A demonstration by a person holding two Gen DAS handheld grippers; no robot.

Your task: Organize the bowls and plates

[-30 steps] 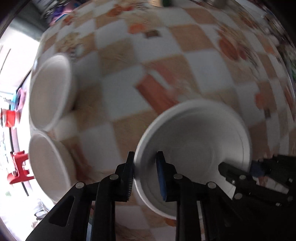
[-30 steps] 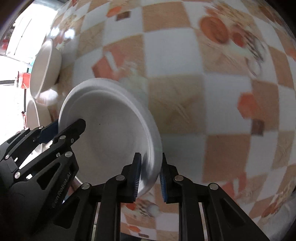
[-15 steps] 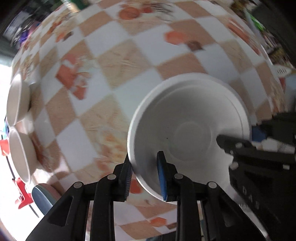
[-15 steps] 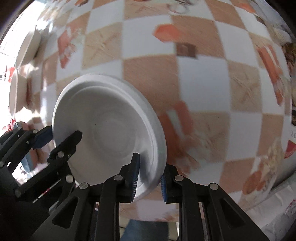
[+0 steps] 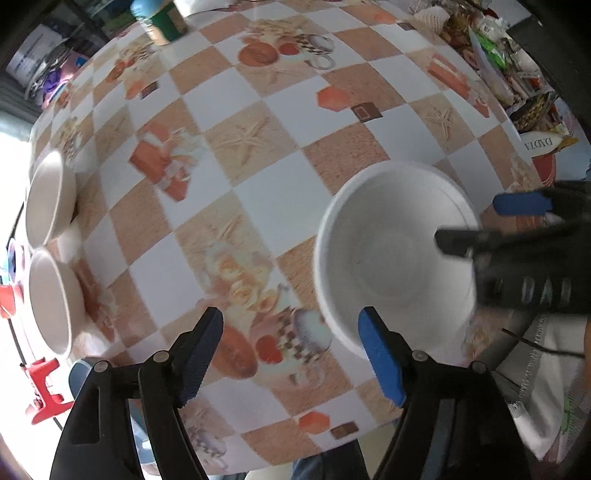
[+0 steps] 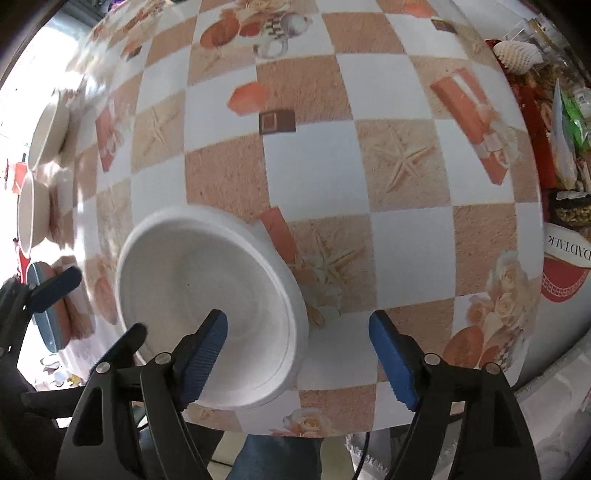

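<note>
A white foam plate [image 5: 395,258] lies on the checked tablecloth [image 5: 258,166] near the table's front edge. My left gripper [image 5: 290,325] points down at the plate's left rim. Its jaws are opening, the rim sits loose between them and no pad presses on it. My right gripper [image 6: 297,328] is opening too and straddles the right rim of the plate [image 6: 199,295] without touching it. Each gripper shows in the other's view, the right gripper [image 5: 487,221] and the left gripper [image 6: 92,314]. Two white bowls [image 5: 46,199] [image 5: 51,299] stand at the table's far left.
Food packets [image 5: 517,74] and a red-and-white lid [image 6: 569,266] crowd the table's right end. A green can [image 5: 166,22] stands at the back. A red stool [image 5: 40,391] and a blue seat [image 5: 81,373] are beyond the left edge. A person's legs [image 6: 280,461] are below the front edge.
Both grippers carried the plate right, away from the bowls, then opened and let go. The plate now rests on the table.
</note>
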